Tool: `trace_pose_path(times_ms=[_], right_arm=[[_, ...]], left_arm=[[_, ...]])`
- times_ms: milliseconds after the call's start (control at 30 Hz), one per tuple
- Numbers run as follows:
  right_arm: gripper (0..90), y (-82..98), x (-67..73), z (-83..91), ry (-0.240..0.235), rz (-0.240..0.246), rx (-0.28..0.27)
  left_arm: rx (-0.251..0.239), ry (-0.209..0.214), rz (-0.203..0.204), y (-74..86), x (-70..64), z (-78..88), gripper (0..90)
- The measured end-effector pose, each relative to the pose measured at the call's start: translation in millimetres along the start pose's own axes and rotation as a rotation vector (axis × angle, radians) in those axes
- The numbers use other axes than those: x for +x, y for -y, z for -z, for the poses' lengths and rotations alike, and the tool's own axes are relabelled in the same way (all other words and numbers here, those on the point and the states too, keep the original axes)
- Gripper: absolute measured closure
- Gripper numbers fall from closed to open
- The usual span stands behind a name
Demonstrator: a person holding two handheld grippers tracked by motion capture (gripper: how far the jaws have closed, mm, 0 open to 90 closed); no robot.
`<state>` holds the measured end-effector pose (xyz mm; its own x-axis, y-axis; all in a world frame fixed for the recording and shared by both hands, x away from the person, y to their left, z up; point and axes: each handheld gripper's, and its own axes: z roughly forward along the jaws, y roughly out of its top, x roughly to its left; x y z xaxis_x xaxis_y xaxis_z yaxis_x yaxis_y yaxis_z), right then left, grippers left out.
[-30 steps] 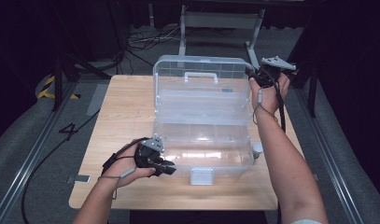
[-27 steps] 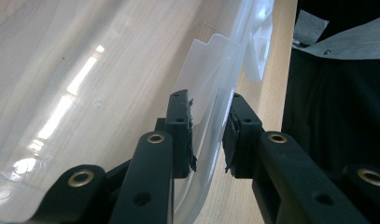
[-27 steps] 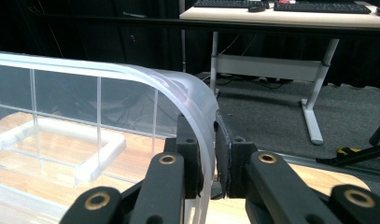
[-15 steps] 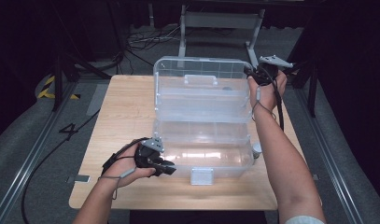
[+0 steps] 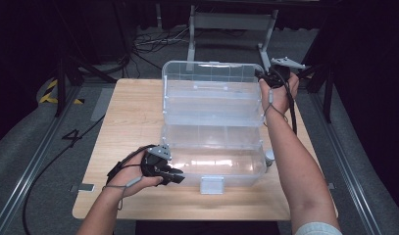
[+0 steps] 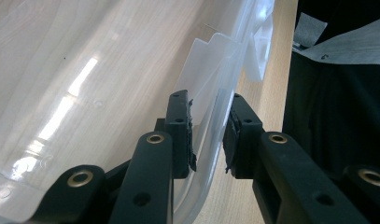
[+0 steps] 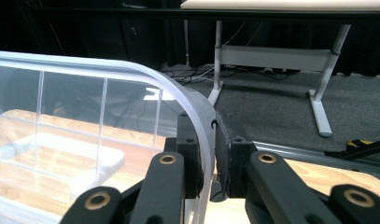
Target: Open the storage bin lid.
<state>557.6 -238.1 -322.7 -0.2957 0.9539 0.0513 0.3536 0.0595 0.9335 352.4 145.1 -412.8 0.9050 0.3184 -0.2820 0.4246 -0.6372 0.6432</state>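
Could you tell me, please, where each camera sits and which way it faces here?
High view: above the person's side, looking forward and down on the wooden table and the open clear plastic box; both forearms enter from below.
Left gripper view: rides the left gripper, looking along its black jaws at the box's front wall.
Right gripper view: rides the right gripper, jaws clamped on the raised lid's rim, facing the dark room beyond.
All three share the box.

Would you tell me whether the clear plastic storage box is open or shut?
Open: the clear plastic storage box has its lid raised upright behind its base.
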Motion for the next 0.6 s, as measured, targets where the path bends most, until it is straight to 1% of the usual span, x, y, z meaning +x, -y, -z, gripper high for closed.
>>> trace_pose_path(times_ms=[167,300,400,500,600], right_arm=[[80.9,2.0,-1.9,-4.8,-0.003,-0.005,0.002],[80.9,3.5,-2.9,-8.3,-0.004,0.004,-0.001],[80.8,5.1,-4.6,-11.5,-0.008,0.001,0.001],[80.4,6.4,-6.9,-14.0,-0.022,-0.018,0.001],[80.3,7.7,-9.1,-17.0,-0.032,-0.009,-0.001]], left_arm=[[0.000,-0.001,-0.001,0.1,0.1,0.0,74.4],[-0.001,0.000,-0.001,0.1,0.1,0.1,74.4],[-0.001,0.000,-0.002,0.2,0.2,0.1,74.4],[-0.002,-0.001,-0.004,0.3,0.3,0.1,74.4],[-0.002,0.001,-0.004,0.2,0.4,0.1,74.5]])
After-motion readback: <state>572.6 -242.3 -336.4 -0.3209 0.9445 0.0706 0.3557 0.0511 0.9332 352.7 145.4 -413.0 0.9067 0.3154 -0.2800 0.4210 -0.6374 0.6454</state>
